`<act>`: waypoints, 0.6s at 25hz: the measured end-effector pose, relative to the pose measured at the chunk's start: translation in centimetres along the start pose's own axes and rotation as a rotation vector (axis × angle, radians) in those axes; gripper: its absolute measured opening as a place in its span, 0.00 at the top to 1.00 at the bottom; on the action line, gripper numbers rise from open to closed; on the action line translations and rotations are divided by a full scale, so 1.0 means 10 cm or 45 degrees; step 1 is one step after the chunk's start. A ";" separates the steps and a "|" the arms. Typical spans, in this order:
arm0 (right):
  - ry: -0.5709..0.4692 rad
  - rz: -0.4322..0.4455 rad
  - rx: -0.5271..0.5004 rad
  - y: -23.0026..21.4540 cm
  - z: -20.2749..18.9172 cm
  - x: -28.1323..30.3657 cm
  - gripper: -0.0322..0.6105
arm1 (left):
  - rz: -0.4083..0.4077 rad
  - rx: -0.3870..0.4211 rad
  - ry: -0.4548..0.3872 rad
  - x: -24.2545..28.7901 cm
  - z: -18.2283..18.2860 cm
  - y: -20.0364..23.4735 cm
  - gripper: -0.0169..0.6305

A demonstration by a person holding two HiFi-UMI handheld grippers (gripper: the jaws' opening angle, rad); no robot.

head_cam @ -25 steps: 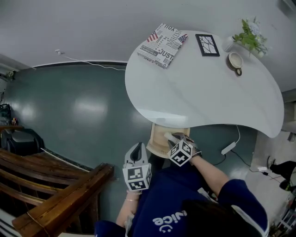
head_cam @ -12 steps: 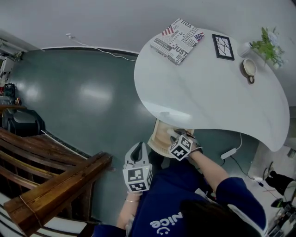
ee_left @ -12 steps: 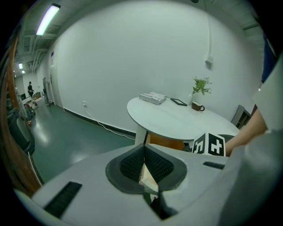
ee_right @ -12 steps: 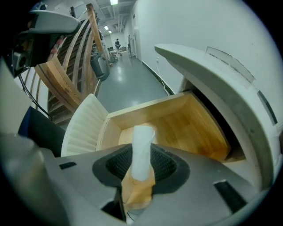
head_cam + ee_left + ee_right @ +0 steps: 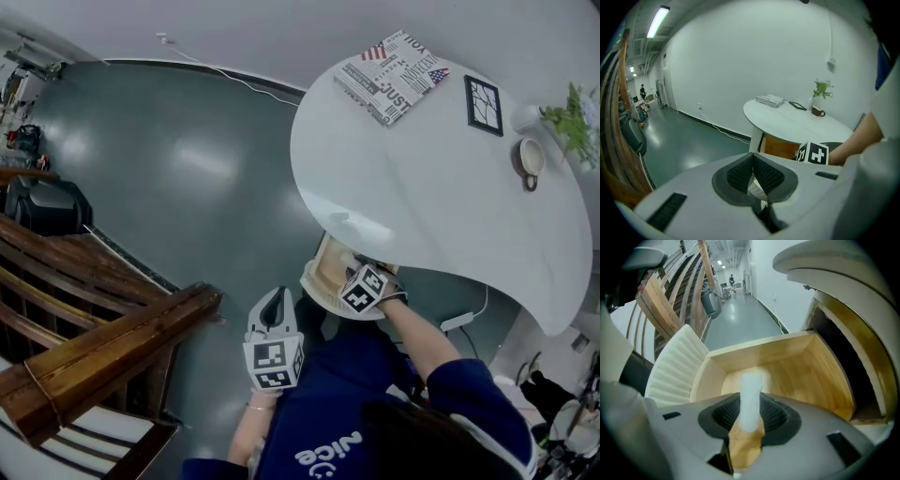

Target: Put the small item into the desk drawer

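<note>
Right gripper view shows the right tongs [image 5: 750, 420] pinched partway shut on the small item [image 5: 751, 394], a pale white stick. It points toward 12 o'clock into the open drawer [image 5: 806, 366], over its bare wooden floor. Compared with the head view 1 second ago, these tongs sit lower, within the drawer's mouth under the tabletop [image 5: 441, 187] edge. Release looks close, I judge; letting go and shutting the drawer remain. Left tongs [image 5: 753, 174] hang at 7 o'clock of the drawer, pads together, empty.
</note>
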State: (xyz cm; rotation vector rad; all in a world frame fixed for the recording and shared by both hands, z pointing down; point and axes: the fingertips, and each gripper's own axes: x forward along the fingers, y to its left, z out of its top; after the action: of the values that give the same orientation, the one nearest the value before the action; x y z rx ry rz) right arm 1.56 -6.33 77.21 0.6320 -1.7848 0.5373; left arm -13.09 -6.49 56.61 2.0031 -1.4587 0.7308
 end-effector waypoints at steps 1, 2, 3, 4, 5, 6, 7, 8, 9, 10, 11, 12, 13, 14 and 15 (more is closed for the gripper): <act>0.006 0.003 -0.002 0.00 0.00 0.03 0.74 | 0.004 0.002 0.004 0.00 -0.01 -0.01 0.97; 0.013 0.006 -0.007 0.00 -0.01 0.06 0.74 | 0.005 0.007 0.008 0.01 -0.02 -0.02 0.97; 0.020 0.009 -0.014 -0.01 -0.02 0.09 0.74 | 0.005 0.010 0.011 0.01 -0.02 -0.04 0.97; 0.026 0.011 -0.023 -0.02 -0.02 0.11 0.74 | 0.004 0.010 0.012 0.02 -0.02 -0.06 0.97; 0.031 0.012 -0.032 -0.03 -0.03 0.14 0.74 | 0.003 0.007 0.013 0.03 -0.02 -0.09 0.97; 0.035 0.014 -0.039 -0.03 -0.04 0.16 0.74 | 0.001 0.003 0.015 0.03 -0.03 -0.11 0.97; 0.041 0.018 -0.045 -0.04 -0.05 0.19 0.74 | 0.000 0.002 0.018 0.04 -0.04 -0.13 0.97; 0.048 0.024 -0.049 -0.04 -0.06 0.22 0.74 | -0.001 0.003 0.022 0.04 -0.05 -0.15 0.97; 0.055 0.028 -0.054 -0.04 -0.07 0.26 0.74 | -0.003 0.006 0.028 0.05 -0.06 -0.16 0.97; 0.062 0.029 -0.062 -0.06 -0.07 0.29 0.74 | -0.003 0.009 0.035 0.05 -0.07 -0.17 0.97; 0.068 0.029 -0.073 -0.07 -0.07 0.31 0.74 | -0.001 0.008 0.042 0.05 -0.09 -0.18 0.97; 0.073 0.031 -0.084 -0.08 -0.07 0.34 0.74 | 0.002 0.006 0.047 0.05 -0.10 -0.18 0.97; 0.078 0.035 -0.097 -0.08 -0.07 0.36 0.74 | 0.007 0.003 0.050 0.04 -0.11 -0.18 0.97; 0.084 0.040 -0.107 -0.08 -0.07 0.38 0.74 | 0.013 0.000 0.053 0.04 -0.13 -0.17 0.97; 0.090 0.046 -0.116 -0.08 -0.07 0.41 0.74 | 0.019 -0.004 0.057 0.04 -0.15 -0.17 0.97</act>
State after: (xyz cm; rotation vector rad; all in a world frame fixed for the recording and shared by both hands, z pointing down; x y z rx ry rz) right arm 1.62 -7.12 81.39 0.5127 -1.7461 0.4941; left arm -11.57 -5.22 57.74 1.9629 -1.4498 0.7749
